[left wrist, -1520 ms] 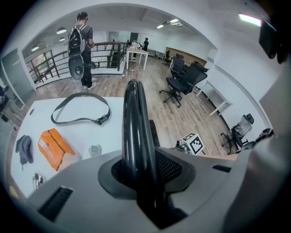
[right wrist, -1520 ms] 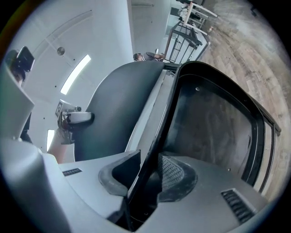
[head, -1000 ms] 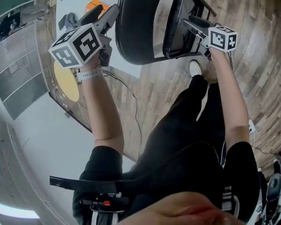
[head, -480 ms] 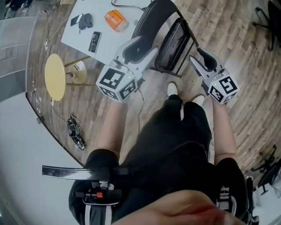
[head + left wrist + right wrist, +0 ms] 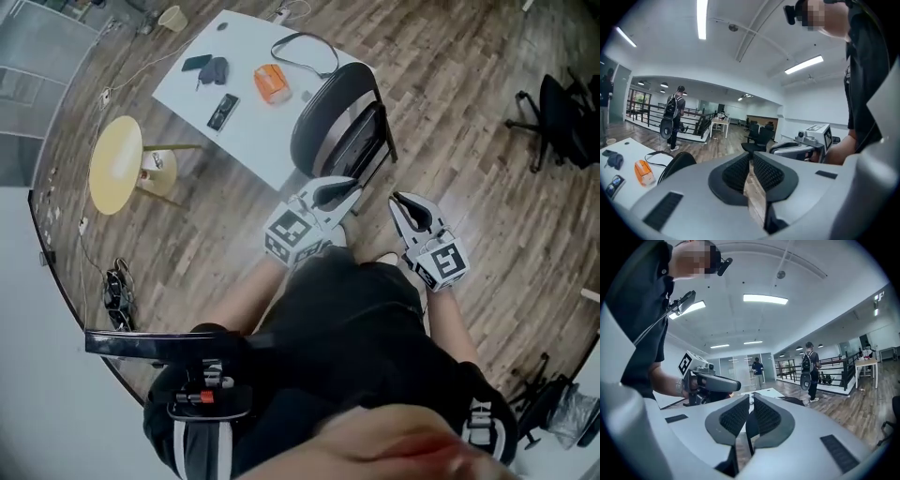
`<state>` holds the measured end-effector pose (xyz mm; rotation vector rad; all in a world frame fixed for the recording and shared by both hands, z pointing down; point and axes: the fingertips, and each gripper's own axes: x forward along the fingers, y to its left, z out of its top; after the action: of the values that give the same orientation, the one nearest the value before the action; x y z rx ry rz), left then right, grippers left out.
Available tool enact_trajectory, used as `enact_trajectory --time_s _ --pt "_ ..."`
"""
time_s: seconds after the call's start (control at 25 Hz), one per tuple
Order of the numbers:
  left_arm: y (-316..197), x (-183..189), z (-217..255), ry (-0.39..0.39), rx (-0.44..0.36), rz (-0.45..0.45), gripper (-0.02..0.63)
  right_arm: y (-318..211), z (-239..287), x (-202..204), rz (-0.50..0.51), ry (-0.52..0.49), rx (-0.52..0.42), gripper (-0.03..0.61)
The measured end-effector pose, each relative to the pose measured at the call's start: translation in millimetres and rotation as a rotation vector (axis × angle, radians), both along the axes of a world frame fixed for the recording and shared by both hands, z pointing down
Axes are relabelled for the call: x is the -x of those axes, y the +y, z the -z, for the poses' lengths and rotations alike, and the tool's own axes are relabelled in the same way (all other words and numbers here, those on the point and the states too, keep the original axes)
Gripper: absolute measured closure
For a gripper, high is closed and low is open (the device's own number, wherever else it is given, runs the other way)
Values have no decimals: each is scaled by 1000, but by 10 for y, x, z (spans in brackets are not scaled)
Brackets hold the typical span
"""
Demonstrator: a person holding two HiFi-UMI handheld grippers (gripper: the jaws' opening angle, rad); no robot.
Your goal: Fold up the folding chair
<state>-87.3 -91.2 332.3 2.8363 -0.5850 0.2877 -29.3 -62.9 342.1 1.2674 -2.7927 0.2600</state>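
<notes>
Since a second ago, pulled off the folding chair (image 5: 339,127) and drawn in close to the body: left gripper (image 5: 339,190) and right gripper (image 5: 397,201), both now clear of it.

Head view: chair at 12 o'clock of the grippers, on wood-plank floor, rounded black back and seat flat together on a thin dark frame, right at the corner of the white table (image 5: 246,142). On the tabletop at 10 o'clock of the chair, a small orange box (image 5: 271,82). Round yellow stool (image 5: 116,163) far out at 9 o'clock. Forearms bent, grippers side by side, pointing ahead at the chair, marker cubes nearest the torso.

Left gripper view: grey moulded jaws with black ribbed pads, closing to a narrow slit with only floor showing through (image 5: 751,161). Chair's curved black top (image 5: 677,164) at 9 o'clock.

Right gripper view: same ribbed pads, closing, a thin gap, nothing gripped (image 5: 751,405). Held about level.
</notes>
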Motion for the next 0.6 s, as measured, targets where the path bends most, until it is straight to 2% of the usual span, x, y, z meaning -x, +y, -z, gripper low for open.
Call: enact_trajectory --time_s 0.08,0.28,0.44,0.6 --pt "99 -11 52 -4 -21 -6 609 94 124 83 20 -14 -2 563" --pt "295 -58 113 -2 -65 -23 609 178 418 122 55 -4 -48 568" --pt "280 -20 194 32 -85 12 609 109 604 90 46 32 -89 568" --pt "138 54 229 60 -80 42 609 31 647 83 48 39 -91 568"
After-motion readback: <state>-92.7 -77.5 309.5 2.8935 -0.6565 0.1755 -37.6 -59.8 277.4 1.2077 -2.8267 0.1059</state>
